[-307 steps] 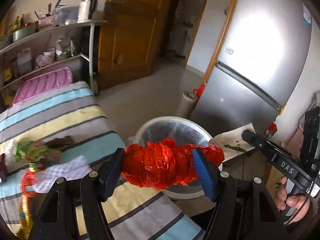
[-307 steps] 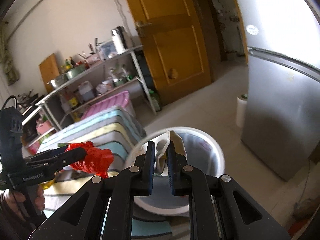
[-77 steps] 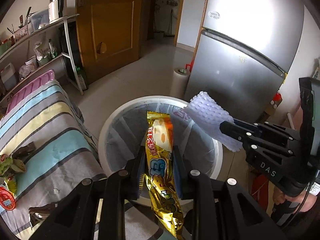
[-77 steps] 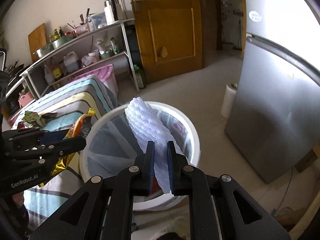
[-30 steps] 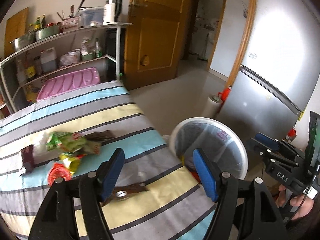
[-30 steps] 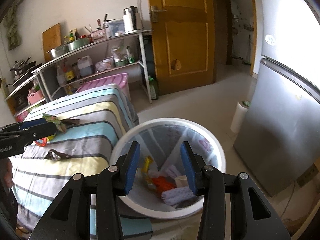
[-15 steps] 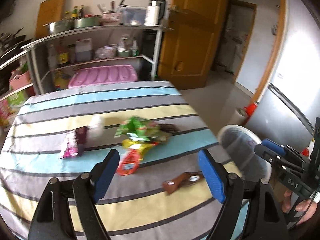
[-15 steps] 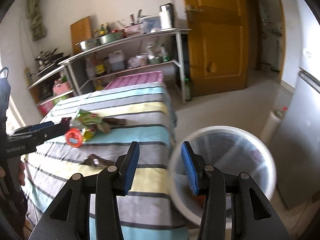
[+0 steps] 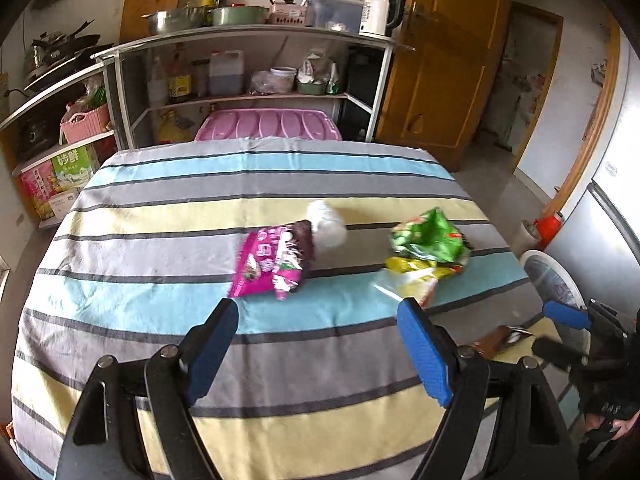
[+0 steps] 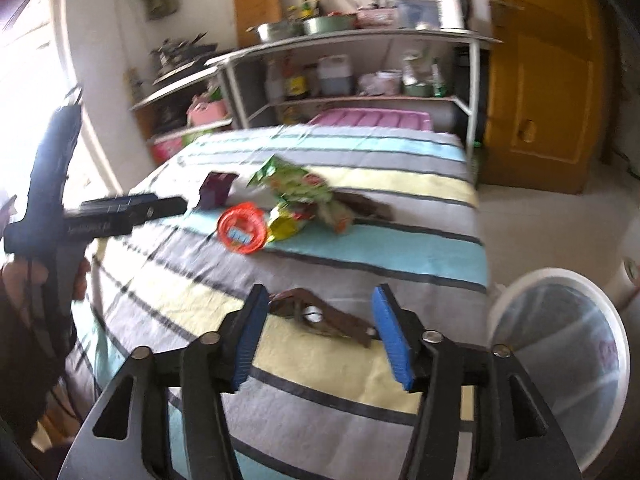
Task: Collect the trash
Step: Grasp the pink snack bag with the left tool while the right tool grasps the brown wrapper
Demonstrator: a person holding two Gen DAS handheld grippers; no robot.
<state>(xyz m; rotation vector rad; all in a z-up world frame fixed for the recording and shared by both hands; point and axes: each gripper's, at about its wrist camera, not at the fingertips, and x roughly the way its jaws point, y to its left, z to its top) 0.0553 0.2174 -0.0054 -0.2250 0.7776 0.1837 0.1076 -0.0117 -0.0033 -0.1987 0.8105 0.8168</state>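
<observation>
Swinging back from the white round bin (image 10: 560,364) at lower right, both grippers are empty and spread wide: right gripper (image 10: 320,332) frames the brown crumpled wrapper (image 10: 324,316) at centre; left gripper (image 9: 318,344) faces the pink snack packet (image 9: 268,264), mid-frame, still uncollected

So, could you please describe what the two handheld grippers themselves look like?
Both the left gripper and right gripper have black angular frames with silver pivot bolts and flat blue pads. White lettering, too blurred to read, marks each black body, gripped by a bare hand.
</observation>
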